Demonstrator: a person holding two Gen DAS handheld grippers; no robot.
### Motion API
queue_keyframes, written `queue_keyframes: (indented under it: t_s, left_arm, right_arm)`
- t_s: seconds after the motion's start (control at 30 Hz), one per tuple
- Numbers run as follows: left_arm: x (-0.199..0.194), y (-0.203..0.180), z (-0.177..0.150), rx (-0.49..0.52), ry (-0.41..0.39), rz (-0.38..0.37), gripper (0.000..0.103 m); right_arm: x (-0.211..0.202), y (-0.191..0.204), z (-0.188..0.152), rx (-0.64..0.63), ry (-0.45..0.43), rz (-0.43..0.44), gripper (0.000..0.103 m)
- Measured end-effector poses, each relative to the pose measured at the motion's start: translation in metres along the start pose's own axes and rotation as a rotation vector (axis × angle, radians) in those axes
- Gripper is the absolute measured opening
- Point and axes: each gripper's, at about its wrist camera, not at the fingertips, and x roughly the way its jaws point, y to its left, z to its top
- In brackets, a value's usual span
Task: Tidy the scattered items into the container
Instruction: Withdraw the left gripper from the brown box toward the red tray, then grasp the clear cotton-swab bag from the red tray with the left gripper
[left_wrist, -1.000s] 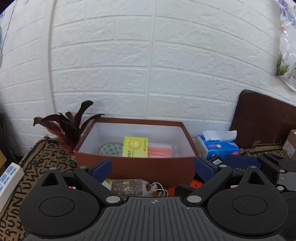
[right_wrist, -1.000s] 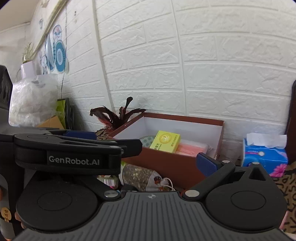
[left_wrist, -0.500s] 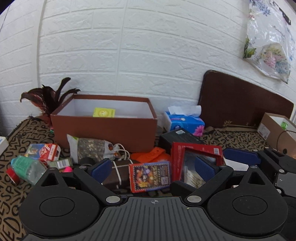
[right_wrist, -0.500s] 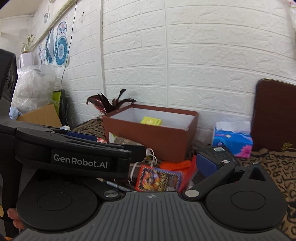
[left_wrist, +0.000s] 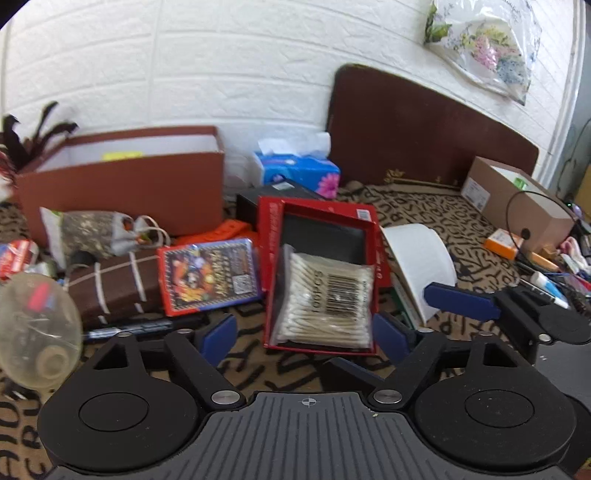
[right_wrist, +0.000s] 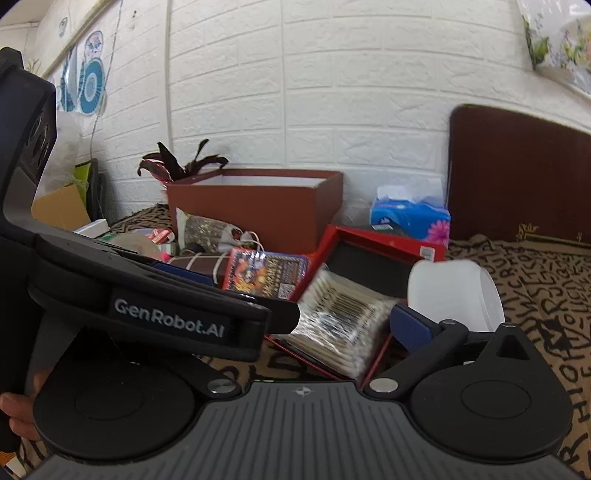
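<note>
My left gripper (left_wrist: 306, 334) had its blue pads (left_wrist: 220, 338) spread wide, nothing between them, straddling the near edge of the red tray (left_wrist: 273, 221) low in the centre of the left wrist frame. A clear packet of cotton swabs (left_wrist: 325, 295) lay inside that tray, barcode up. My right gripper (right_wrist: 354, 325) showed one blue pad at lower right of its frame; the other finger was hidden behind the left tool's body, so I could not tell how far the jaws stood. Just left of the tray sat a colourful card box (left_wrist: 208, 275), then a brown striped pouch (left_wrist: 110, 284). A white cup (left_wrist: 421, 258) lay tipped to the tray's right. The brown container (left_wrist: 122, 192) stood at middle left against the wall, with a tissue pack (left_wrist: 295, 170) beside it.
</note>
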Motion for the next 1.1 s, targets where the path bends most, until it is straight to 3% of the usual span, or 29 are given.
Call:
queue_keyframes:
  t_s: [0.27,0.5,0.8,1.1]
  left_arm:
    - [0.034,0.000,0.013,0.058,0.073,-0.055,0.060]
    - [0.056,-0.006,0.019,0.132,0.094,-0.016,0.059]
    - [0.065,-0.001,0.021,0.136,0.111,-0.049,0.063]
    - [0.070,0.001,0.017,0.126,0.124,-0.066,0.059]
  right_arm:
    - [0.025,-0.008,-0.012,-0.047,0.048,-0.004,0.079]
    - [0.038,-0.016,-0.011,-0.051,0.063,-0.039,0.073]
    - [0.050,-0.015,-0.013,-0.073,0.079,-0.046,0.063]
    - [0.060,-0.016,-0.014,-0.041,0.081,-0.040,0.064]
